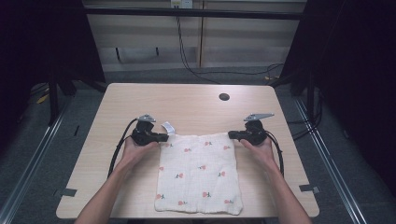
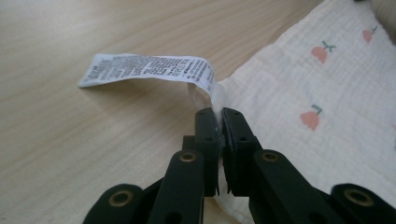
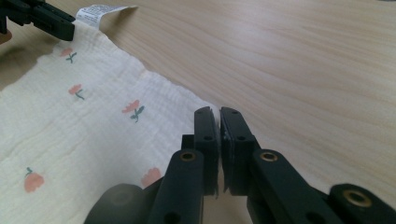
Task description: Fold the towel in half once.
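Tools (image 1: 164,137) (image 1: 230,135) pinch cloth (image 1: 200,173) corners

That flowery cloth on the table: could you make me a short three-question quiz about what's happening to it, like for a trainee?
1. True or false: the cream muslin cloth with small red flowers lies flat on the light wooden table.
2. Which cloth corners do the left claw and right claw pinch: A near, B far?
3. What white thing sticks out beside the left claw?

Key: 1 true. 2 B, both shut on far corners. 3 the printed care label.
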`<state>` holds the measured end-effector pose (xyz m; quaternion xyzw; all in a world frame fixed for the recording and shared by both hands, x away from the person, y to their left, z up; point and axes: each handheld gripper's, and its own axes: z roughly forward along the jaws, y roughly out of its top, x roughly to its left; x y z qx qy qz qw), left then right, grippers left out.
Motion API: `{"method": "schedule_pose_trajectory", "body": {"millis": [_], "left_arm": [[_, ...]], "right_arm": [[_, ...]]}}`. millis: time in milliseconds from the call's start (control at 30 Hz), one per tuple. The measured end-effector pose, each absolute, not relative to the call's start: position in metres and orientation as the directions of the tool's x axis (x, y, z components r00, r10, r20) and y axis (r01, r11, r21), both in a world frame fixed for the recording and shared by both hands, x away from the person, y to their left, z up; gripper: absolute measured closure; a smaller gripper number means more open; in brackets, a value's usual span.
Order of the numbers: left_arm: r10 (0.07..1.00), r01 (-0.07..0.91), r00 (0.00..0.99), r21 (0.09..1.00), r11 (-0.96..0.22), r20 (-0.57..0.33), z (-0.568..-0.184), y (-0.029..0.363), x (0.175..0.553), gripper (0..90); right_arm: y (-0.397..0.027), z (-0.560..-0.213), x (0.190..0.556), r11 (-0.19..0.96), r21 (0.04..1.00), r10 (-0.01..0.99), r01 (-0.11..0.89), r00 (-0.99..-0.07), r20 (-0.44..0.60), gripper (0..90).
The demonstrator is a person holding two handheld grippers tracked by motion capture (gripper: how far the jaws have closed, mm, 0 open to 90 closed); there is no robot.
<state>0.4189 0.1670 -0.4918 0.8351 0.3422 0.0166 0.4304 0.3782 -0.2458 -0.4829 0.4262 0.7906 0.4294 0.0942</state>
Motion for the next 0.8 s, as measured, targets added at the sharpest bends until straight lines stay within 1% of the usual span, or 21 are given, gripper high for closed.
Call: {"method": "schedule_pose_trajectory", "body": {"millis": [133,267,367,433,567,667,800], "left_arm": [[0.579,0.546,0.768,0.753,-0.367,-0.274,-0.479,0.174,0.418,85.9],[0.576,0.525,0.776,0.769,-0.365,-0.257,-0.469,0.177,0.417,85.9],[0.565,0.518,0.782,0.778,-0.355,-0.263,-0.464,0.177,0.416,85.9],[0.560,0.515,0.784,0.784,-0.345,-0.269,-0.461,0.176,0.417,85.9],[0.543,0.524,0.780,0.799,-0.295,-0.311,-0.456,0.175,0.421,85.9],[0.542,0.512,0.787,0.802,-0.307,-0.295,-0.451,0.170,0.423,85.9],[0.544,0.503,0.788,0.812,-0.295,-0.290,-0.443,0.170,0.426,85.9]], "right_arm": [[-0.248,-0.476,0.379,0.256,0.766,0.750,0.589,-0.622,0.227,85.9],[-0.250,-0.470,0.380,0.247,0.773,0.748,0.584,-0.622,0.230,86.0],[-0.252,-0.466,0.381,0.237,0.779,0.747,0.580,-0.622,0.236,86.1],[-0.254,-0.464,0.383,0.234,0.778,0.743,0.583,-0.623,0.243,86.3],[-0.258,-0.458,0.386,0.211,0.785,0.738,0.582,-0.622,0.262,86.4],[-0.259,-0.454,0.389,0.203,0.791,0.735,0.578,-0.624,0.267,86.4],[-0.260,-0.446,0.392,0.200,0.802,0.736,0.562,-0.627,0.256,86.5]]}}
